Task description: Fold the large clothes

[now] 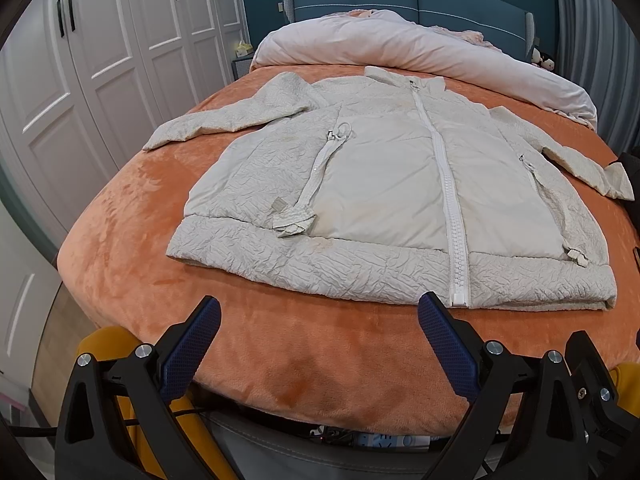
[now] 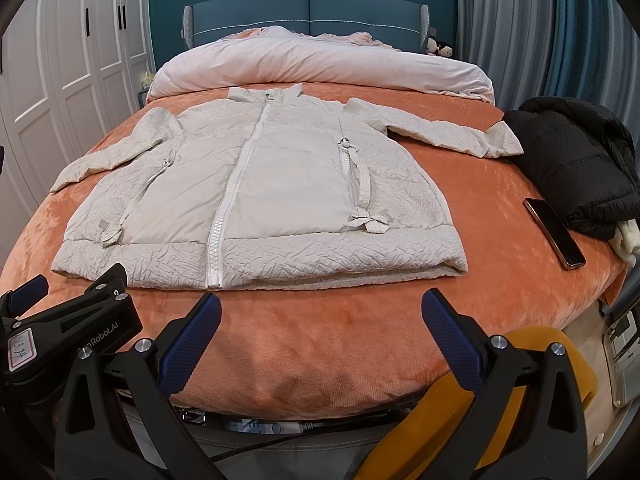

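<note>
White jacket (image 1: 384,184), zipped, laid flat front-up with sleeves spread on the orange blanket (image 1: 132,248). Left gripper (image 1: 320,344) and right gripper (image 2: 322,342) hover at the bed's near edge, released and empty. Left gripper reads "nRobot.AI" and "13.14". Phone (image 2: 554,232) beside black coat (image 2: 576,160).

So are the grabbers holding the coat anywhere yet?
No. The left gripper and right gripper are both open over the blanket, short of the coat.

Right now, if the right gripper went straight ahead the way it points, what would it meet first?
The right gripper, fingers open and empty, points across bare orange blanket toward the white jacket. It would probably meet the jacket's near hem, just right of the zipper's bottom end; its height above the bed is unclear.
</note>
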